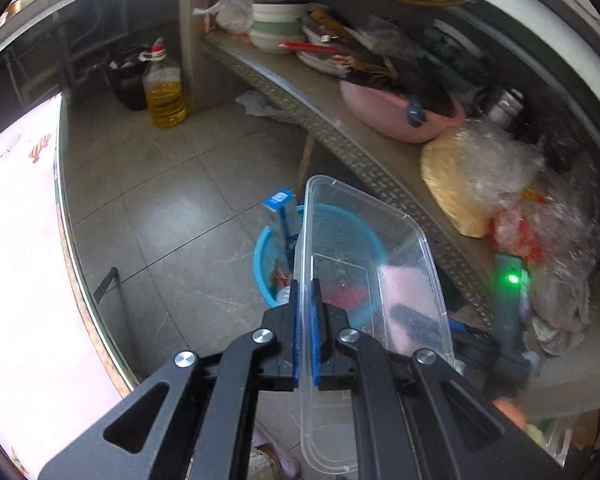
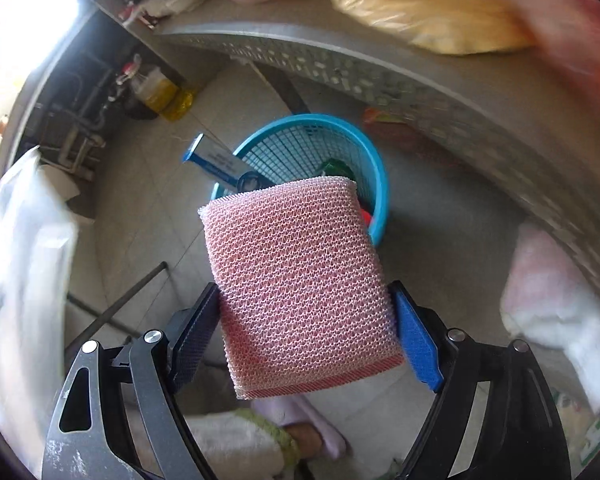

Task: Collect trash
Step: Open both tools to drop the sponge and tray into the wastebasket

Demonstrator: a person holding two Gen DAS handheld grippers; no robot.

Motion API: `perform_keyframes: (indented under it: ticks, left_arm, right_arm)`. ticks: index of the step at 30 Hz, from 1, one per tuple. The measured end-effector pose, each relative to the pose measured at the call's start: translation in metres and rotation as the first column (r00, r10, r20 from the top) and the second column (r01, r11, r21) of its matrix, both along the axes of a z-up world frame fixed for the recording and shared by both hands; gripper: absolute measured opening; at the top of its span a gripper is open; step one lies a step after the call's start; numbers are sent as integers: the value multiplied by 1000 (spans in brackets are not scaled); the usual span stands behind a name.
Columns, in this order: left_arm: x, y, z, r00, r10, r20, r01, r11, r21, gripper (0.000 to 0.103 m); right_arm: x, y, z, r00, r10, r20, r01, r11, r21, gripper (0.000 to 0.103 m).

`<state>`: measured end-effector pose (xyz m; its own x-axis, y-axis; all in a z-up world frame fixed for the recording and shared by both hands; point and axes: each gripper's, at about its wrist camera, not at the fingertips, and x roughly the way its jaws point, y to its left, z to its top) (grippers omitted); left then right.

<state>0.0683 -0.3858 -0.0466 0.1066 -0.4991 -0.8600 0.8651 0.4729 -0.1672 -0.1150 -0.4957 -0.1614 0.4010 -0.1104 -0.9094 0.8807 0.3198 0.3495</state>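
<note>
My left gripper (image 1: 308, 312) is shut on the rim of a clear plastic food container (image 1: 364, 256) and holds it above a blue mesh trash basket (image 1: 262, 256) on the floor. A blue and white carton (image 1: 280, 212) sticks out of the basket. My right gripper (image 2: 306, 320) is shut on a pink mesh scrubbing sponge (image 2: 300, 284), held above and just in front of the same basket (image 2: 364, 148), where the carton (image 2: 216, 160) leans over the rim. The right gripper shows dimly through the container in the left wrist view.
A low metal shelf (image 1: 340, 140) runs along the right, loaded with a pink basin (image 1: 384, 114), bowls (image 1: 278, 24) and plastic bags (image 1: 484, 176). A bottle of yellow oil (image 1: 165, 92) stands on the tiled floor at the back. A white table edge (image 1: 24, 240) is on the left.
</note>
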Motion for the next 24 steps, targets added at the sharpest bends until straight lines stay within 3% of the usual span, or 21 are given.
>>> perform_keyframes:
  ticks: [5,9,21,24]
  left_arm:
    - [25,-9,-8,999,45,-2,-45,999,19,4]
    - [35,-20,-14,999,50,-18,-49,998,25,4]
    - [30,-72,-53,995,45,-85,-37,995,93,4]
    - [30,-94,-68,992,68,-102,-61,996,66,9]
  right_arm:
    - [32,-23,-50,1000,-10,-12,10,1000,-9,86]
    - [32,-23,-74,999,-3,-53,4,1000,20,86]
    - [-33,8,-47,998,-53,17,54,998,-33,88]
    - [-36,13,-49,999,-49,18,49,999,-3,88]
